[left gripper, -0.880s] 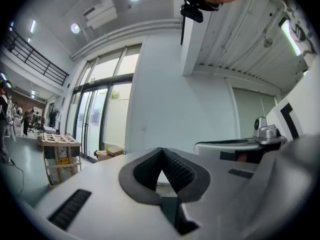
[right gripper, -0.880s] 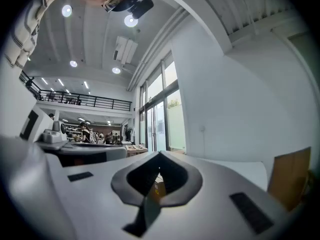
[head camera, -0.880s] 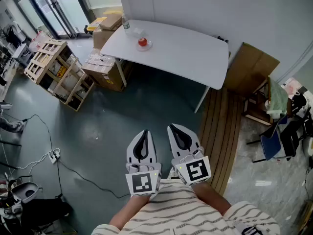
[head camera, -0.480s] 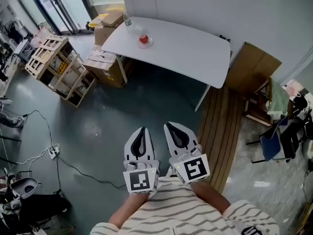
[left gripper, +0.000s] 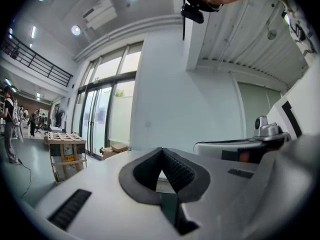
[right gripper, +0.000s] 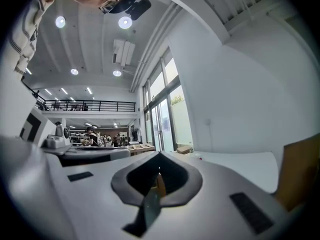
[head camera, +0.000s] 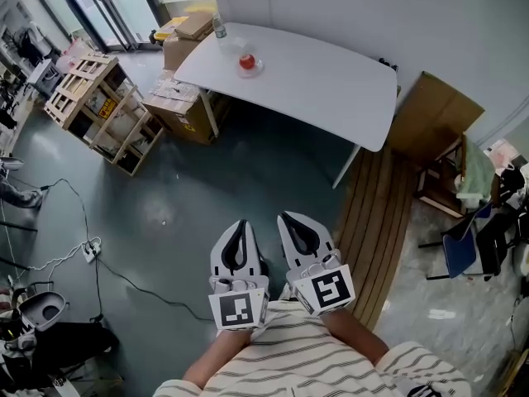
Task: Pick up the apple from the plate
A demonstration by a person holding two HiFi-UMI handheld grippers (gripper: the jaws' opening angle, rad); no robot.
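While the apple (head camera: pixel 245 60) is sitting on its plate (head camera: pixel 258 67) on the surface (head camera: pixel 331 89), we are holding the left tool (head camera: pixel 241 222) and right tool (head camera: pixel 286 217) closed, empty.

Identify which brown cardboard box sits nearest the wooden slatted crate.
The low paper-topped brown cardboard box by the white table's leg; the others stand beyond it.

A white table (head camera: pixel 322 85) bears a plate (head camera: pixel 255 69) and a bottle (head camera: pixel 220 28) near its far-left corner
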